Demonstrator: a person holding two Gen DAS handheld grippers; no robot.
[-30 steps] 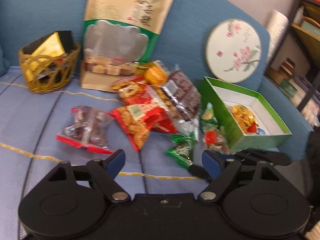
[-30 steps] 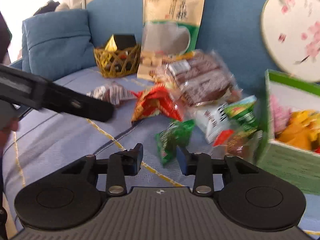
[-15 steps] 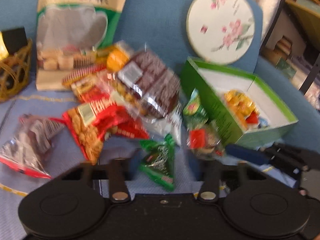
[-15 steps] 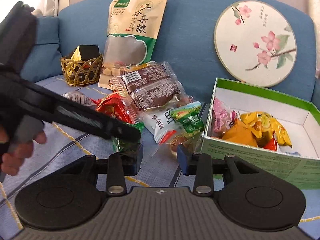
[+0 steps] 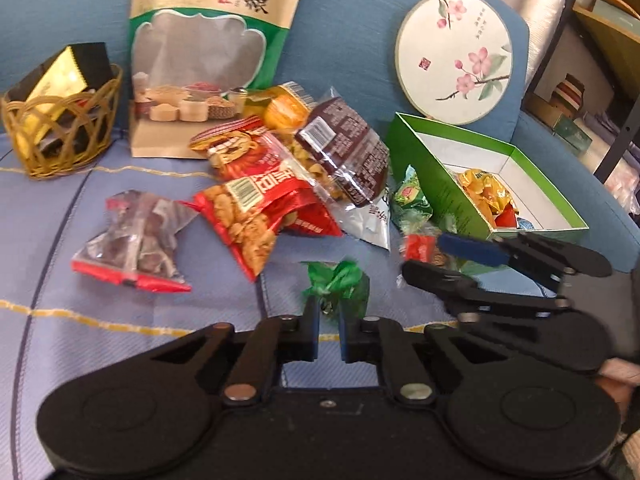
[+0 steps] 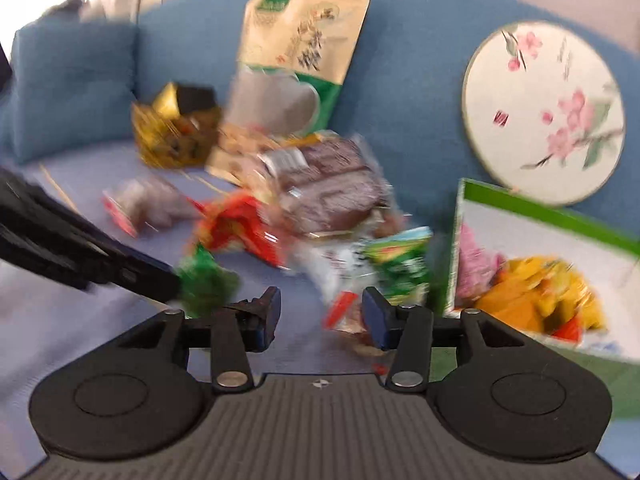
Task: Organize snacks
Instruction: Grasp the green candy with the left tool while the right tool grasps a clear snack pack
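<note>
My left gripper (image 5: 329, 334) is shut on a small green snack packet (image 5: 340, 284), which also shows beside its tip in the right wrist view (image 6: 206, 280). My right gripper (image 6: 321, 314) is open and empty, low over the sofa by a red-and-clear packet (image 6: 346, 314); it also shows in the left wrist view (image 5: 436, 256). A green box (image 5: 432, 184) with yellow snacks (image 5: 486, 196) stands at the right. A pile of packets lies in the middle: a red bag (image 5: 256, 208), a brown bag (image 5: 344, 148), a green packet (image 5: 410, 200).
A wicker basket (image 5: 60, 120) stands at the far left. A tall green-and-tan pouch (image 5: 212, 52) and a round floral fan (image 5: 456, 56) lean on the blue sofa back. A dark packet with a red edge (image 5: 132, 244) lies at the left. Shelves stand at the right.
My left gripper has closed on the small green packet, from wide open a second ago. My right gripper has opened wider and moved toward the packets beside the green box.
</note>
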